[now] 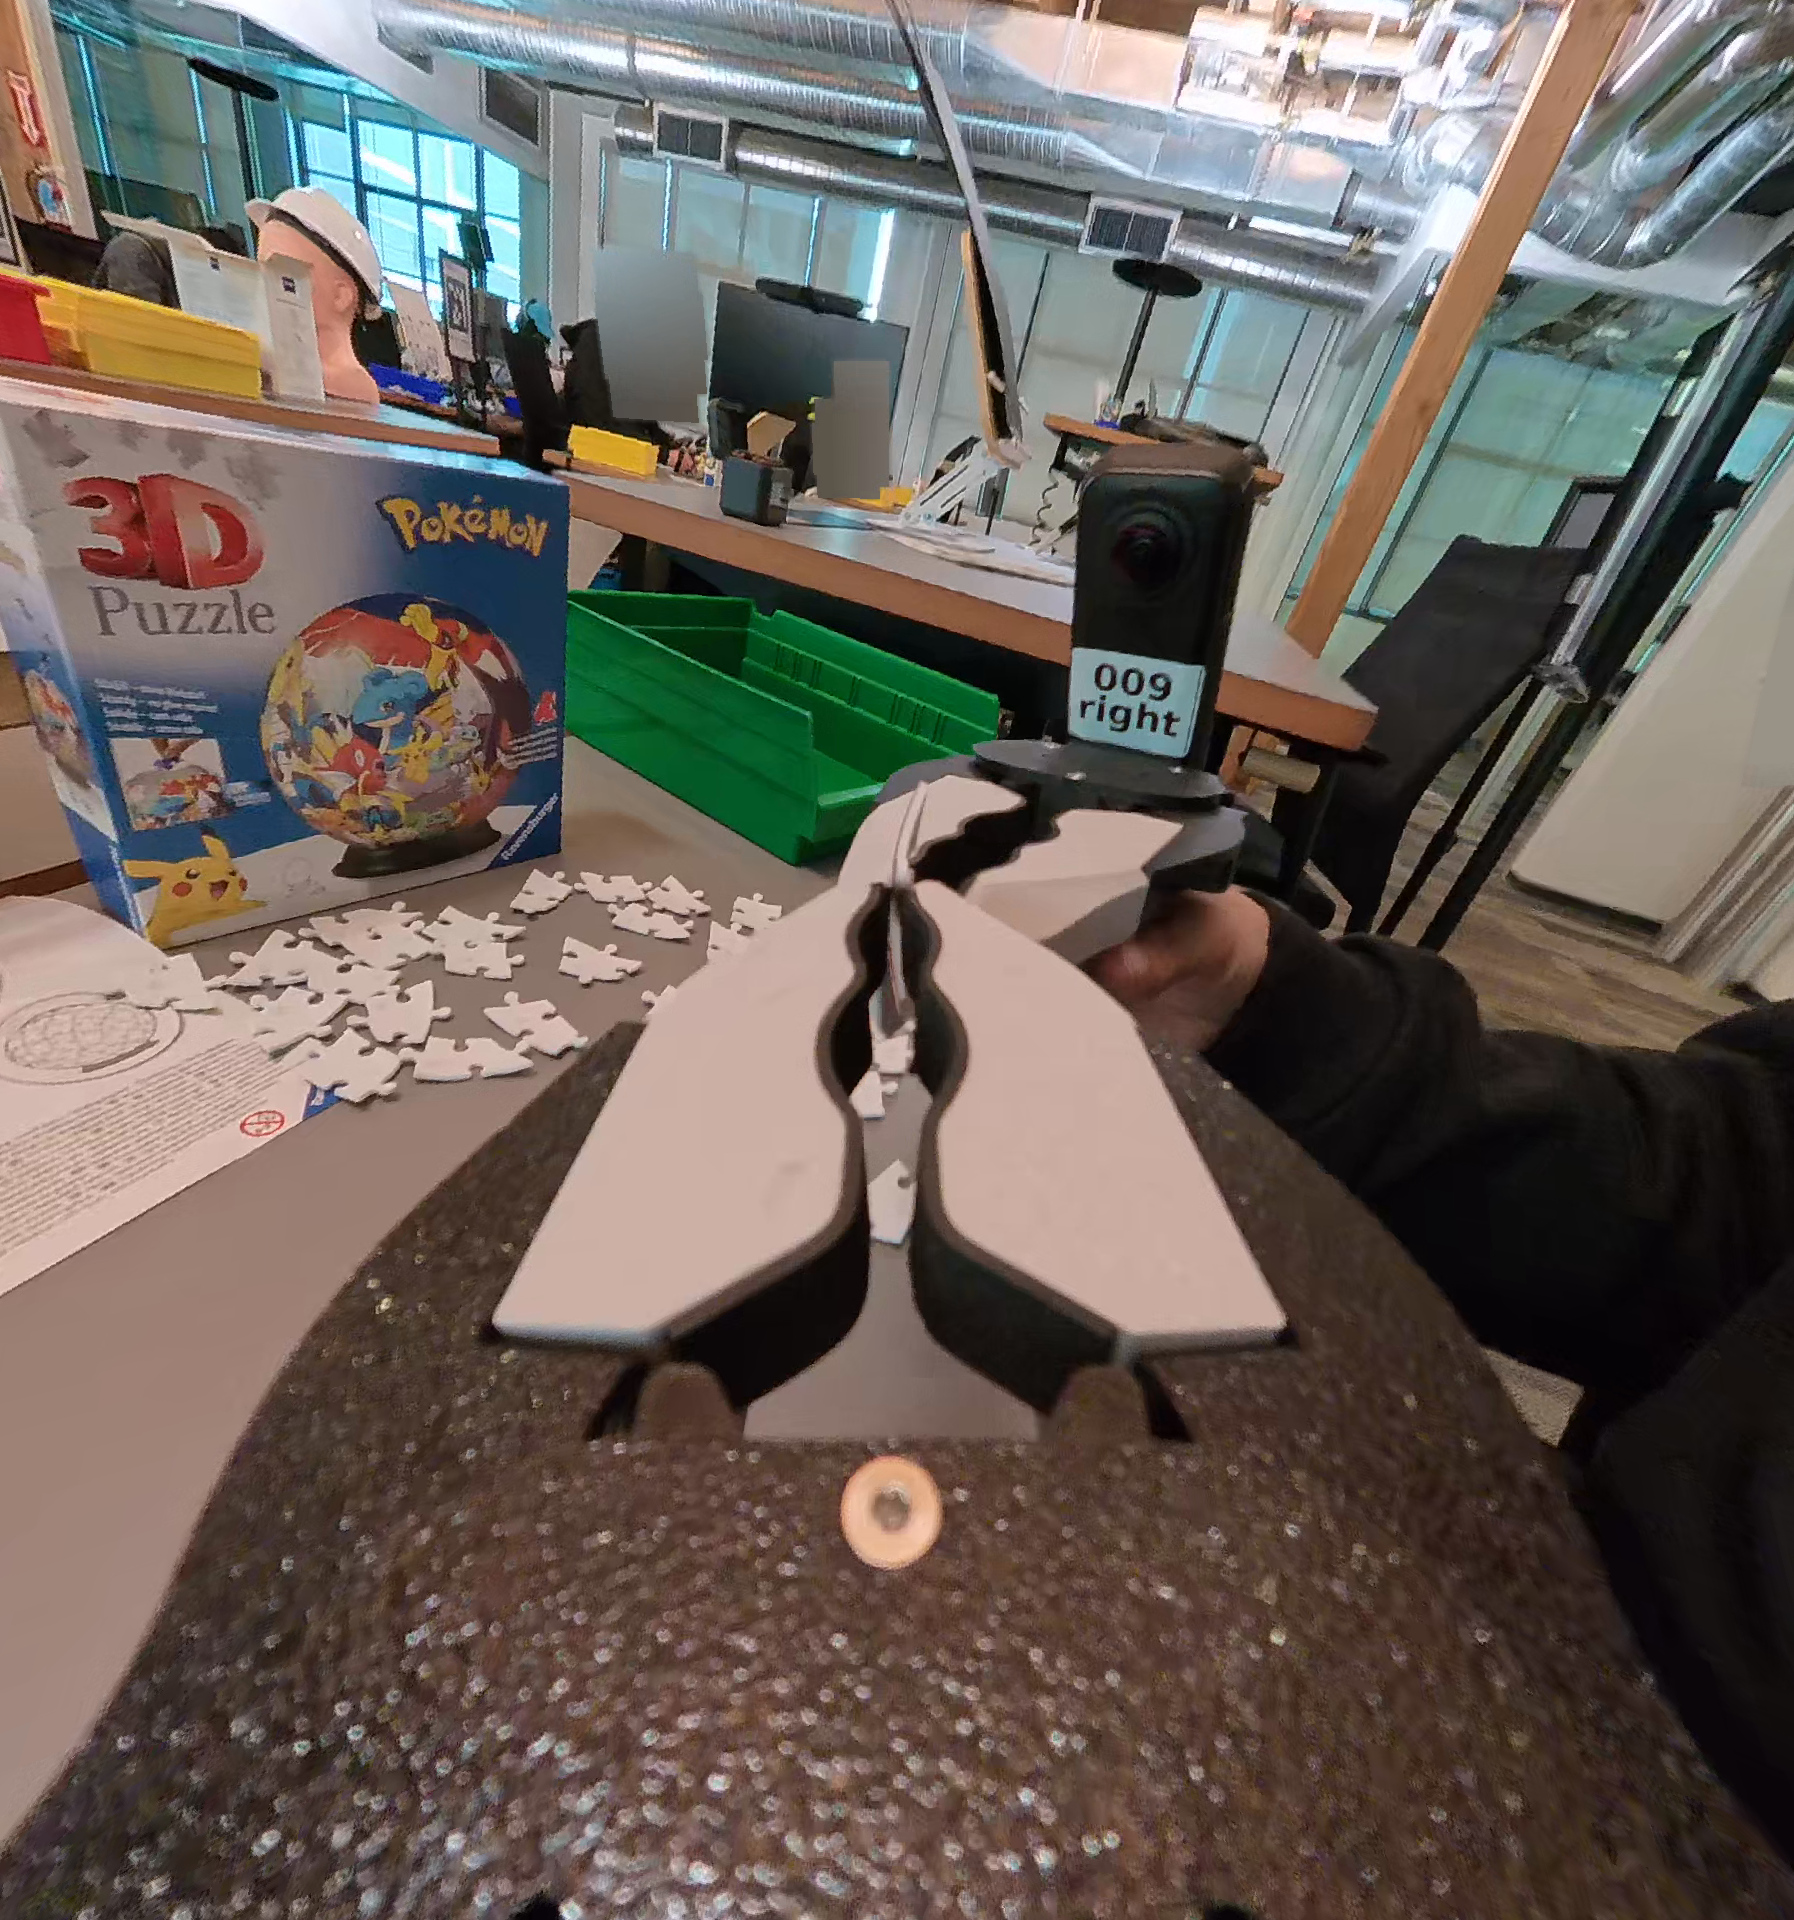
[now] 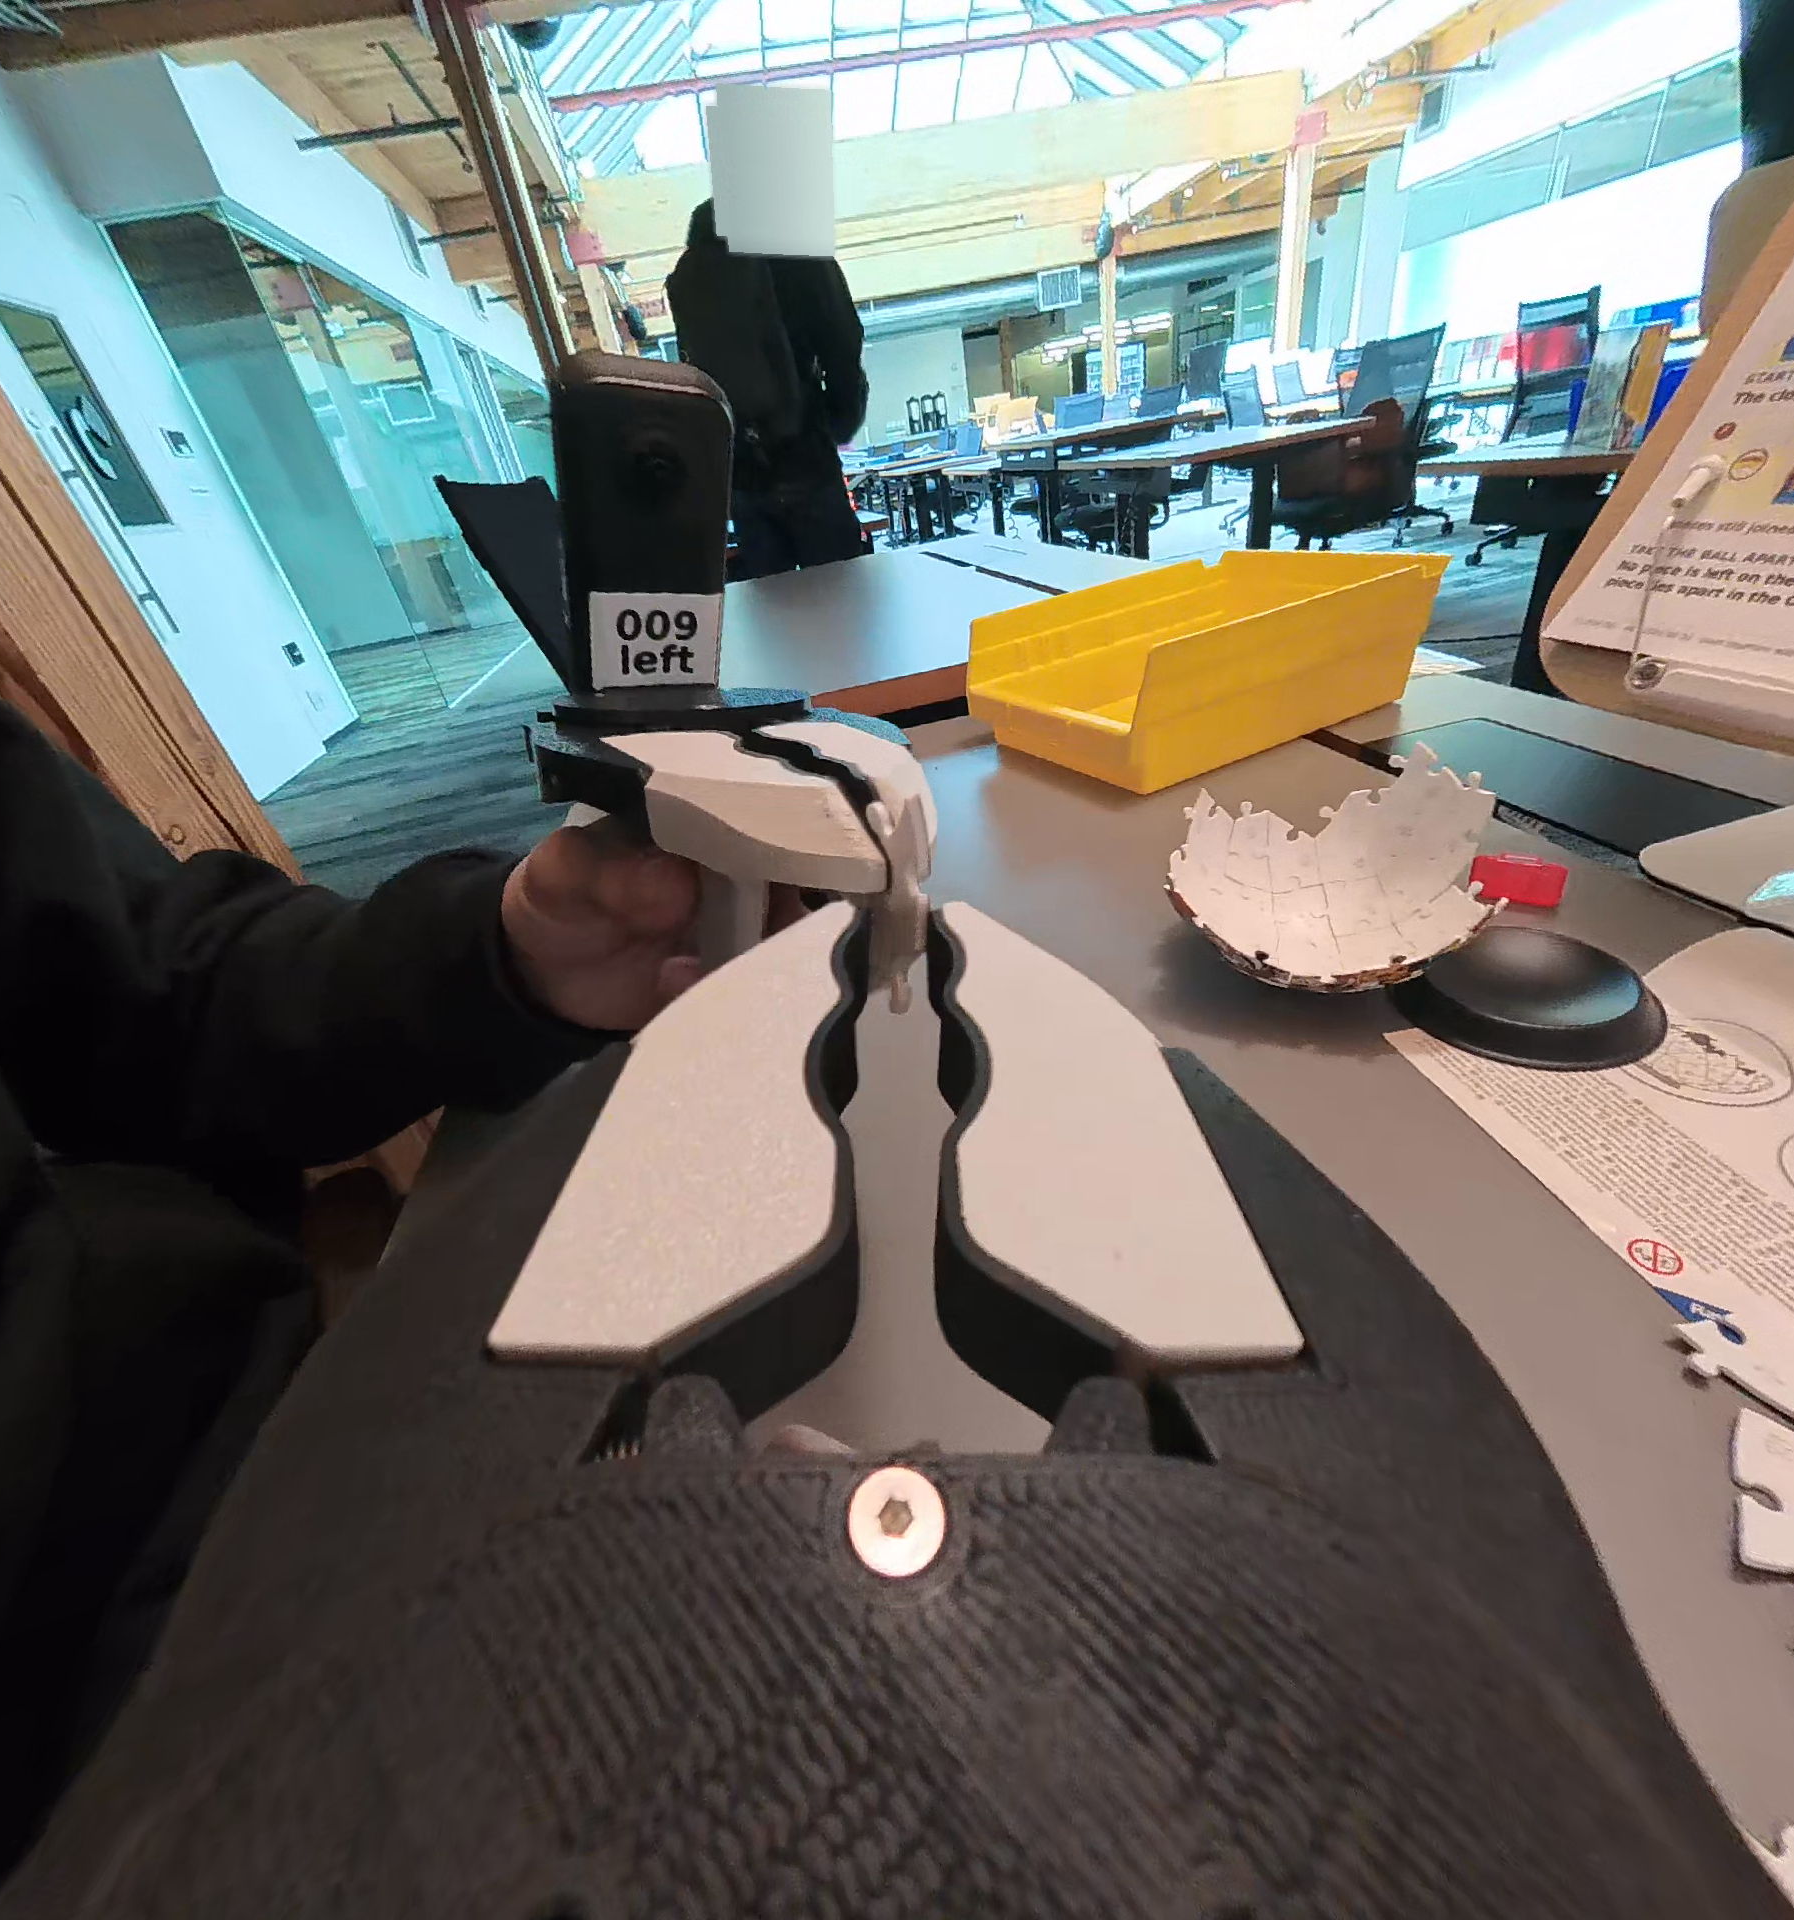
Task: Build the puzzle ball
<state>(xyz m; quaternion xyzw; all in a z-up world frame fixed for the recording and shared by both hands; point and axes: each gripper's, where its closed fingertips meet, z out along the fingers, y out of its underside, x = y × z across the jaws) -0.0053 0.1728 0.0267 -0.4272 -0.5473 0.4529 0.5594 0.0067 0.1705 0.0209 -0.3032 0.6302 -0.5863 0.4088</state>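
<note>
So the puzzle ball [image 2: 1319,894] is only part built right now: a curved bowl of joined white pieces, plain side up, sitting on the grey table [image 2: 1059,831] right against its black stand [image 2: 1527,997], with a small red thing just behind it. It's off to the right, well away from where my tongs are working.

Both tongs are up in the air above the table, tip to tip. My left gripper [image 1: 891,914] is pinched shut on a white piece [image 2: 898,831], and my right gripper [image 2: 898,935] is closed on the one below it [image 2: 898,961]. The two pieces touch edge to edge, one above the other. From the left wrist view I only see them edge-on as thin slivers, so I can't tell whether the tab is actually seated in the slot yet.

My read: I'm mid-join, mating two loose pieces in the air before they go onto the shell. Next move probably wants a small careful push together along the curve, keeping both pieces in the same plane so the tab doesn't bend. Then one tong has to let go without popping the joint.

Plenty left to do. There's a whole scatter of loose pieces [image 1: 405,987] in front of the puzzle box [image 1: 280,675], an instruction sheet [image 1: 62,1122] beside them, a green bin [image 1: 747,717] behind and a yellow bin [image 2: 1194,665] at the other end.
</note>
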